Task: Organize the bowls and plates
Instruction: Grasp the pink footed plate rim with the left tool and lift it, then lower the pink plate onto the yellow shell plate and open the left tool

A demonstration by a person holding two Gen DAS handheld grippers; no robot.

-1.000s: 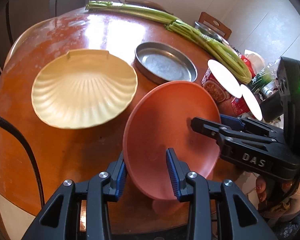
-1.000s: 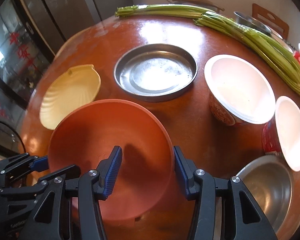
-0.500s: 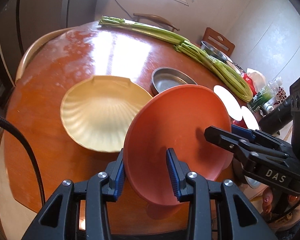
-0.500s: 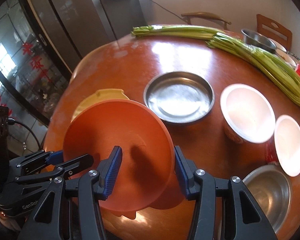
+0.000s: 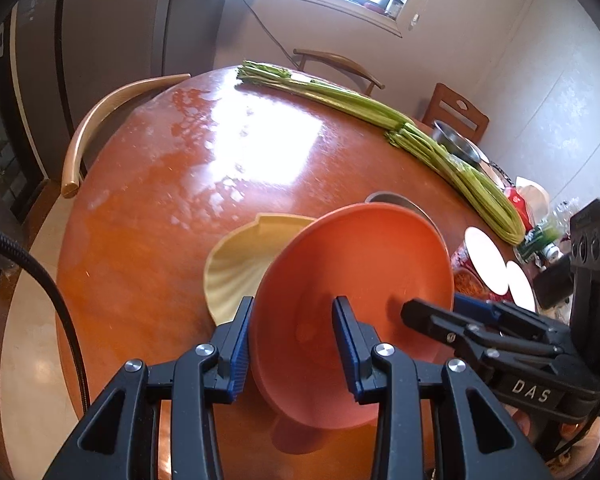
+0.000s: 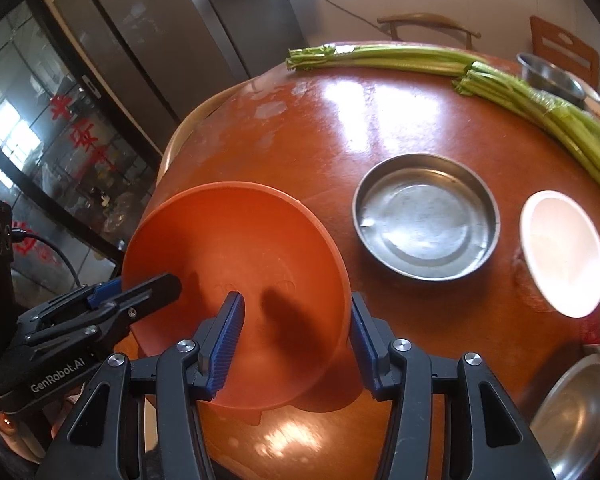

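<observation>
Both hand-held grippers [image 5: 292, 344] [image 6: 296, 340] clamped, angled downward

Glossy, reflective lacquered desk [image 6: 380, 120], reddish-brown. Matt smooth orange plastic bowl [image 6: 236, 260]; ribbed cream plastic shell plate [image 5: 236, 268]. Dull, scuffed metal pan [image 6: 426, 216]; ridged blue pads [image 6: 226, 344] on black plastic.

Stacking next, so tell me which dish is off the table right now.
The orange bowl: both grippers hold it tilted above the table, while the cream shell plate and the flat steel pan rest on the wood.
</observation>
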